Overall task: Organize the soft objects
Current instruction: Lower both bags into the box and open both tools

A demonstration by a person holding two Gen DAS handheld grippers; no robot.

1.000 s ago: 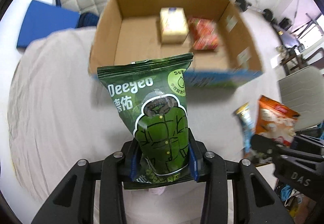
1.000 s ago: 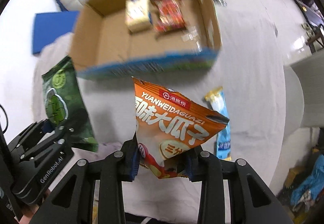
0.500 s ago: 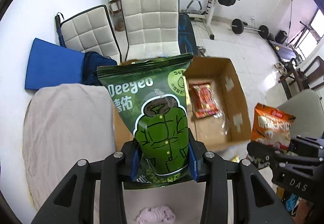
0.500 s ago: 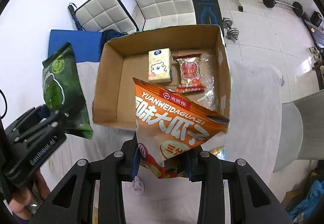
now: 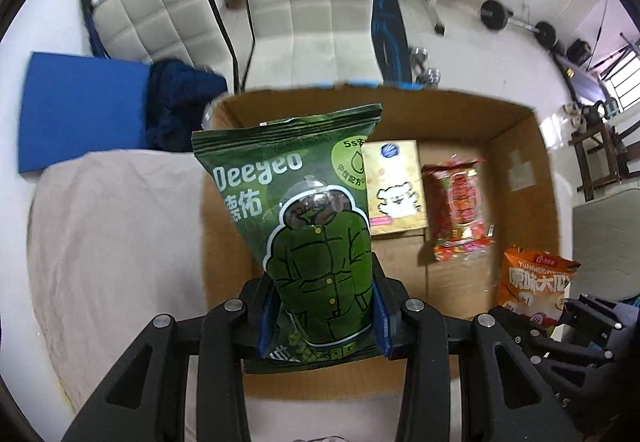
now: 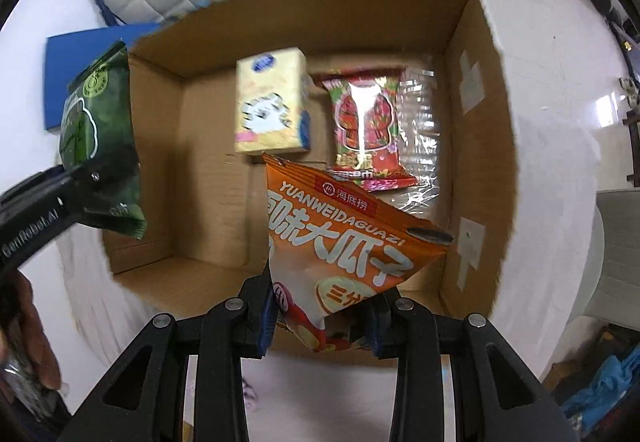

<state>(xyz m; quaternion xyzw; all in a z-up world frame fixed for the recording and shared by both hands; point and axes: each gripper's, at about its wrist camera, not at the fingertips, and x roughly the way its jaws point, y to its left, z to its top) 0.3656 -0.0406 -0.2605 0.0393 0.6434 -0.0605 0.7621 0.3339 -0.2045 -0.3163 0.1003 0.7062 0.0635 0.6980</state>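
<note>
My left gripper (image 5: 322,316) is shut on a green Deeyeo packet (image 5: 304,210) and holds it upright over the left part of an open cardboard box (image 5: 536,162). My right gripper (image 6: 322,318) is shut on an orange seed bag (image 6: 344,238) and holds it over the box's (image 6: 472,114) near right part. On the box floor lie a yellow tissue pack (image 5: 396,186) (image 6: 270,106) and a red snack packet (image 5: 460,214) (image 6: 366,126). The green packet (image 6: 100,138) and left gripper show at the left in the right wrist view; the orange bag (image 5: 532,284) shows at the right in the left wrist view.
The box stands on a table covered with a pale cloth (image 5: 112,234). Behind it are two white padded chairs (image 5: 312,10), a blue mat (image 5: 80,118) and gym weights (image 5: 496,14). Clear plastic film (image 6: 420,146) lies in the box beside the red packet.
Both grippers have moved forward with their packets and now hang over the open box; a second ago they were in front of its near wall.
</note>
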